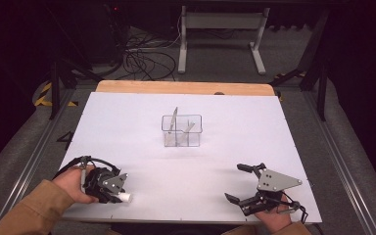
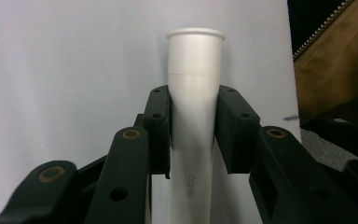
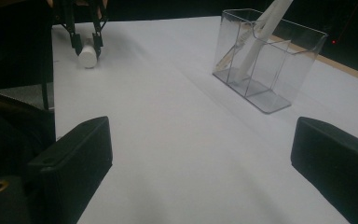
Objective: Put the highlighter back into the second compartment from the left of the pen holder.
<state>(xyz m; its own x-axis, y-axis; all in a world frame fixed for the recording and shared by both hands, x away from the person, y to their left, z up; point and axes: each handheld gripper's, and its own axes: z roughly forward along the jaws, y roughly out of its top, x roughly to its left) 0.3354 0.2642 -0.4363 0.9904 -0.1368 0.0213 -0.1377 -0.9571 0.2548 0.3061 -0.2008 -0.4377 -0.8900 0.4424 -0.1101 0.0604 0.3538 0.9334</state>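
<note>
The left claw [image 2: 193,135] is clenched on the white tube [image 2: 193,107], right claw [image 1: 245,183] released; next, I judge, a lift toward the clear box [image 1: 181,130].

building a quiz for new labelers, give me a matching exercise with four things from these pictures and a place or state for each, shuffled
Things:
1. white tube
2. clear divided box
3. left gripper
4. right gripper

Places or states:
A. jaws wide apart with bare table between them
B. stands mid-table with white sticks leaning inside
C. shut, pads pressed on both sides of a tube
D. lies on the table's near left part, rimmed end poking past the jaws

Pairs: 1-D, 2-B, 3-C, 4-A
</note>
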